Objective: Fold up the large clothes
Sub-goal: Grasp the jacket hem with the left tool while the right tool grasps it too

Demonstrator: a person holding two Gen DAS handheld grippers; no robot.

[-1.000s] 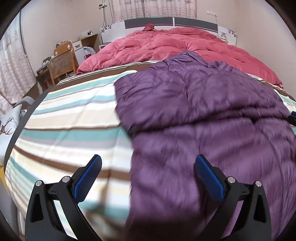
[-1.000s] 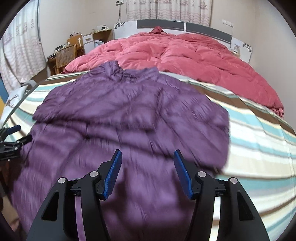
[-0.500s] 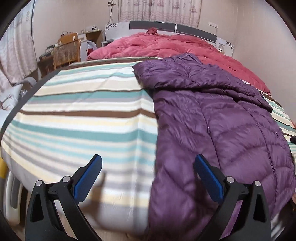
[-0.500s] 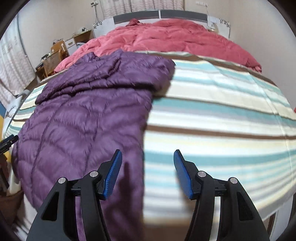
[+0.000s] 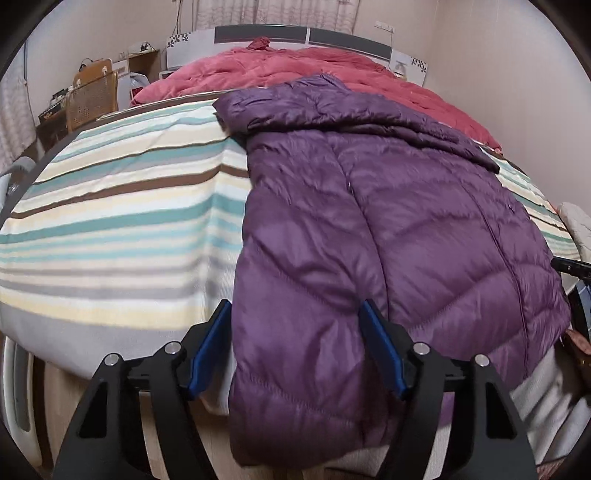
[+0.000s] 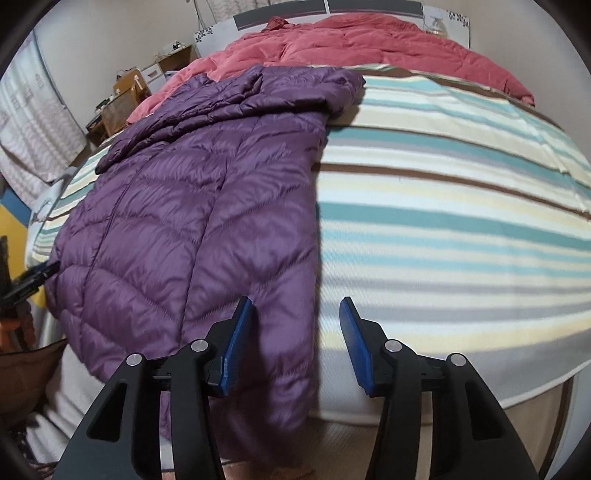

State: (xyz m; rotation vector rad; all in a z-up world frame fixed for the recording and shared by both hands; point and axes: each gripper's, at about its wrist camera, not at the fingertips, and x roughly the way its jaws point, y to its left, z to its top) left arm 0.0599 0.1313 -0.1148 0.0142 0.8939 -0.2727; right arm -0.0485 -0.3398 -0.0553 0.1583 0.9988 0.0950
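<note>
At the foot edge of the striped bed (image 5: 110,206), the purple down jacket (image 5: 388,221) lies flat, hem hanging over the edge — placed so you can take both lower corners at once. Your left gripper (image 5: 295,347) has just been closing and straddles the jacket's left hem corner, pads not yet pressing. Your right gripper (image 6: 295,343) has also been narrowing, the jacket's right edge between its pads, unclamped. Beyond the jacket, a red quilt (image 5: 332,66) is bunched against the headboard (image 5: 306,35) — a wicker chair (image 5: 90,99) stands left of it.
</note>
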